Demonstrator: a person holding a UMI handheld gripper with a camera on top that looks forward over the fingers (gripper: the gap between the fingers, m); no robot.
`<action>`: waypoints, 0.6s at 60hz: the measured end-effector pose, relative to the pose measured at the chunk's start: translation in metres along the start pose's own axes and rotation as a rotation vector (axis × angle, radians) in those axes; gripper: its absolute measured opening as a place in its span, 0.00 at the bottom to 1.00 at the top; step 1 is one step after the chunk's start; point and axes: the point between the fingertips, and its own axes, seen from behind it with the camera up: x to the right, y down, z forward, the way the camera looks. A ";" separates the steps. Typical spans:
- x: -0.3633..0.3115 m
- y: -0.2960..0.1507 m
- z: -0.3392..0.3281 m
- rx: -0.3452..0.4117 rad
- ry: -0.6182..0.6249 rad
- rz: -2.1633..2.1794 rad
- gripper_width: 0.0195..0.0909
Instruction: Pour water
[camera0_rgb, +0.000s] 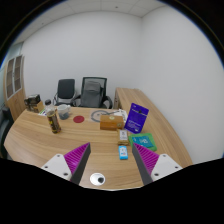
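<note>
The small upright dark bottle-like container (52, 119) I take for the water vessel stands on the long light wooden surface (40, 140), far ahead and left of my tool (112, 160). The tool hangs wide and empty, so I judge I must reach forward-left.

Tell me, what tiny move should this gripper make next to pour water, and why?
Probably ease forward over the table: the gripper is open and holds nothing, and the bottle and cup stand well beyond its fingers.
</note>
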 end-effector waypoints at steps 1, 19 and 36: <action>-0.001 0.000 0.000 -0.002 -0.001 0.000 0.93; -0.095 0.025 0.034 -0.045 -0.087 -0.026 0.93; -0.285 0.009 0.102 -0.004 -0.207 -0.019 0.93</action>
